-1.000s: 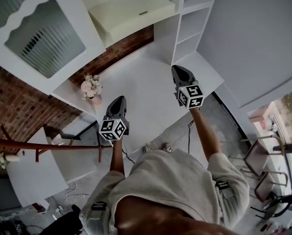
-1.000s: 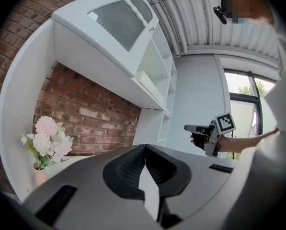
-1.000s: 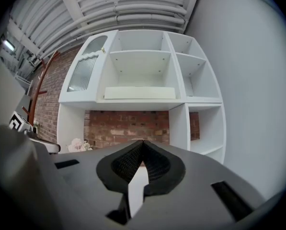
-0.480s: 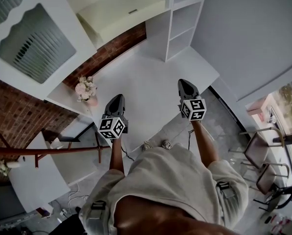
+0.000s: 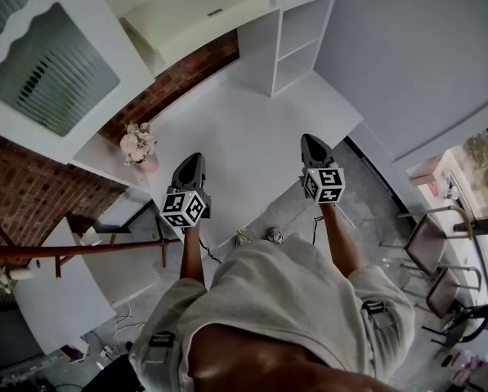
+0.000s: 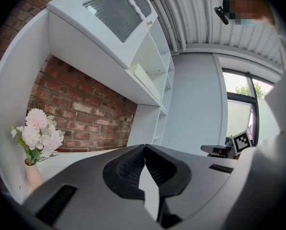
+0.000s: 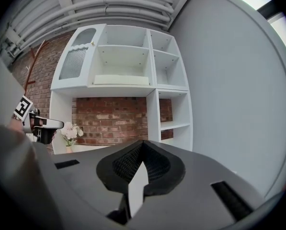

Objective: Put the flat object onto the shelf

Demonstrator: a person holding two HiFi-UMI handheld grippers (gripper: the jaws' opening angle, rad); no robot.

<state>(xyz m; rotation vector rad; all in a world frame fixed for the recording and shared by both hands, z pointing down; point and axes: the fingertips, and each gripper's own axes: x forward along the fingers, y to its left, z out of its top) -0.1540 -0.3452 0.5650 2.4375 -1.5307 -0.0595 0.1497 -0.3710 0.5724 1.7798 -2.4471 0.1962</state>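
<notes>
hand-held gripper on r dropped lower.

Left gripper closed tip to tip, empty; ahead of claw, brick wall and white shelves; flowers to its left, right gripper to its right

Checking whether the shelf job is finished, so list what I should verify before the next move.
1. Flat object lying on the shelf: ok, it is in the wide compartment.
2. Object fully back from the shelf edge: cannot tell.
3. Left gripper empty: ok, jaws together with nothing between.
4. Right gripper empty: ok, jaws together with nothing between.
5. Flowers clear of both grippers: ok, they stand apart to the left.
</notes>
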